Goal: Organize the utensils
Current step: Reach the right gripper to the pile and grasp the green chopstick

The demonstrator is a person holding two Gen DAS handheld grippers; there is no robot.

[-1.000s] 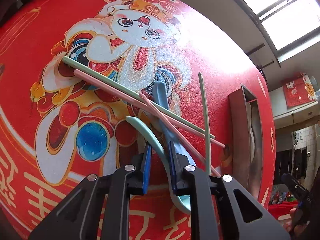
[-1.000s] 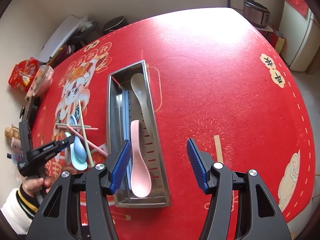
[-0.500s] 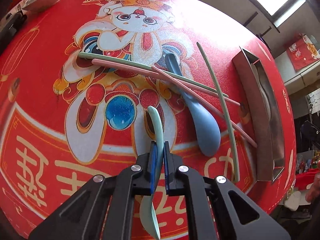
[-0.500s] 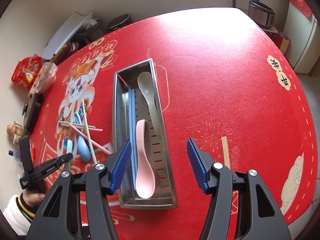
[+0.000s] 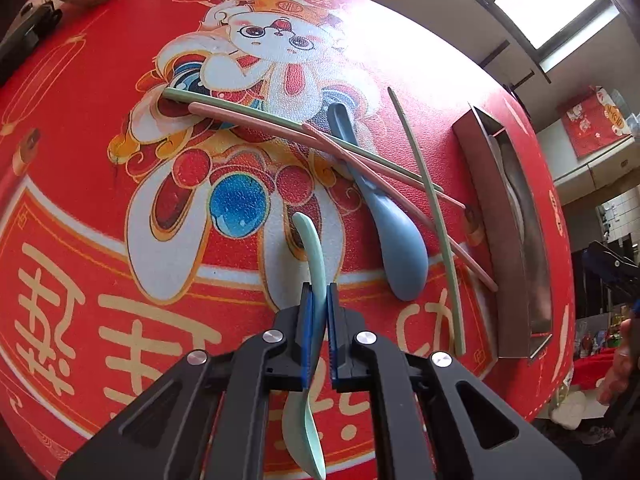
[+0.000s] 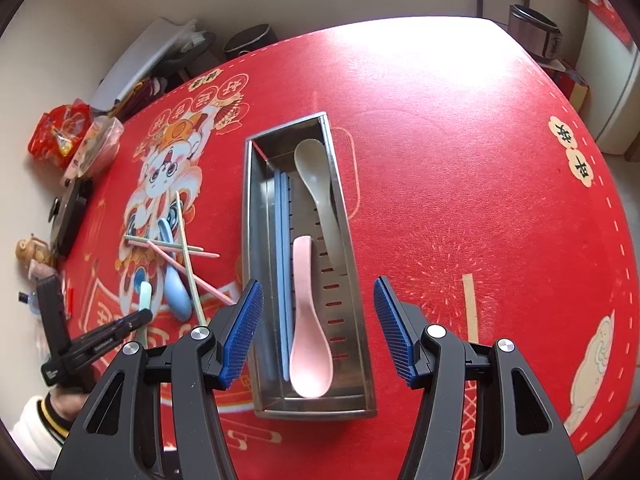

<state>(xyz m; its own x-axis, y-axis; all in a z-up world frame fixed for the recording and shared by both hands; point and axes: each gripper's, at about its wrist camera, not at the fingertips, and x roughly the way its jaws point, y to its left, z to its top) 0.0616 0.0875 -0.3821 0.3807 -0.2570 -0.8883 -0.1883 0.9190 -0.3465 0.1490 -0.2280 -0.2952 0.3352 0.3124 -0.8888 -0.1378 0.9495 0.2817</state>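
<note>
Left gripper (image 5: 318, 300) clamps mint spoon (image 5: 314, 256), seemingly lifted; right gripper (image 6: 318, 320) gapes above steel tray (image 6: 256, 280)

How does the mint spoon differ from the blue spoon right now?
The mint spoon is clamped by its handle in the left hand-held gripper; the blue spoon lies loose on the red mat. Chopsticks cross the blue spoon; none touch the mint one. The mint spoon looks slimmer. Neither is in the metal tray yet.

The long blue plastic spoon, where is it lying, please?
Left wrist view, right of centre: the long blue plastic spoon lies under crossed chopsticks, beside the metal tray.
</note>
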